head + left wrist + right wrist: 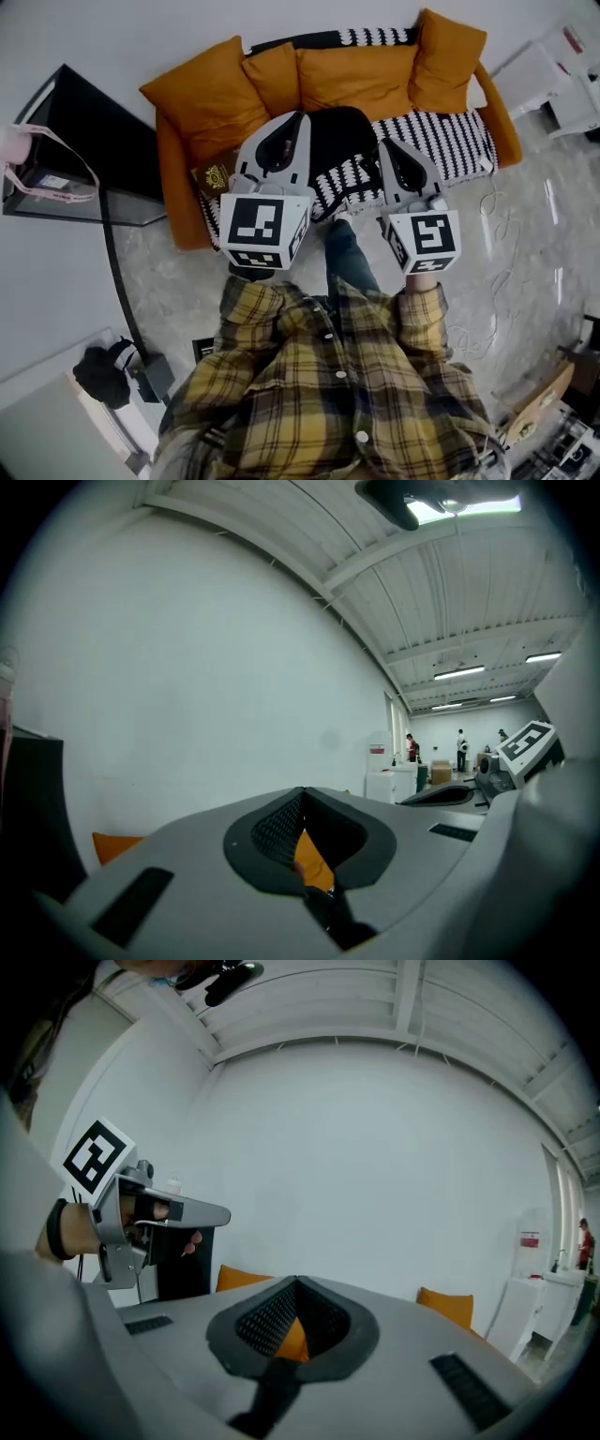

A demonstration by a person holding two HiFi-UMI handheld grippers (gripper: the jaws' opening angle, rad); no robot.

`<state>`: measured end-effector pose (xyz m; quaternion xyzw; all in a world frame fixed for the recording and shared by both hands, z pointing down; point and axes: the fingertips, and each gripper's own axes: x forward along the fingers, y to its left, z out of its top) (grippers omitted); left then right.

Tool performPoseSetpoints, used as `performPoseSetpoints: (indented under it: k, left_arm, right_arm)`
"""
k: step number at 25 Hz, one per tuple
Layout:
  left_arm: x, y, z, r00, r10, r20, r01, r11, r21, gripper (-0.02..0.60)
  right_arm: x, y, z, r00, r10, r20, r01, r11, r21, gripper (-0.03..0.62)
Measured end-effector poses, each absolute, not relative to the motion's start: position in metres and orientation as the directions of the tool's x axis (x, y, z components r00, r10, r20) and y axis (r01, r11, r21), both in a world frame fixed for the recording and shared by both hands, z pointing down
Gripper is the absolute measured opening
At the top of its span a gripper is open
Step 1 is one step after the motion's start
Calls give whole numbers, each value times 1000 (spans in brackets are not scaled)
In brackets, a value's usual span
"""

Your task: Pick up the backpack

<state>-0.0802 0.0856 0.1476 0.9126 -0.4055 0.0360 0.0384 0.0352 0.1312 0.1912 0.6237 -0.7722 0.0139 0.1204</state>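
1. A white-walled room with a pale stone-look floor. An orange sofa (356,75) stands at twelve o'clock from the person, with a black-and-white striped throw (441,136) over its seat.
2. The backpack (342,136) is black and lies on the seat near the middle of the sofa, partly on the throw, at twelve o'clock.
3. The left gripper (300,118) at eleven o'clock has its jaws pressed together on nothing. The right gripper (383,144) at one o'clock is the same. Neither has hold of the bag.
4. The bag looks like soft fabric, so it will likely sag and swing when lifted. It does not look fragile, and its weight depends on what is inside.
5. The best hold is probably the top handle or a shoulder strap, but neither can be made out here. Both jaws would need to be spread first.
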Motion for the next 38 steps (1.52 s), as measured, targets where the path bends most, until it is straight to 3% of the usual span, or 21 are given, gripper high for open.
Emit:
performPoseSetpoints:
  k: [9,17,34,38]
  left_arm:
    - [-36,-37,167,496,-851,172,-868,-494,55,17]
    - [-25,-80,177,376,-902,214,-925,-378,33,17]
    - [-28,-114,205,397,-873,282,-917,-388,90,18]
    - [-34,-119,210,390,-875,285,-920,-380,92,20]
  right_arm:
    - [89,-10,206,-386,-886,256,-904,419,87,15]
    - [102,-74,217,-506,-818,272,-838,541,67,15]
    - [90,-112,232,-550,-782,294,-817,577,9,18]
    - [84,-114,244,-568,-757,323,-803,596,-13,95]
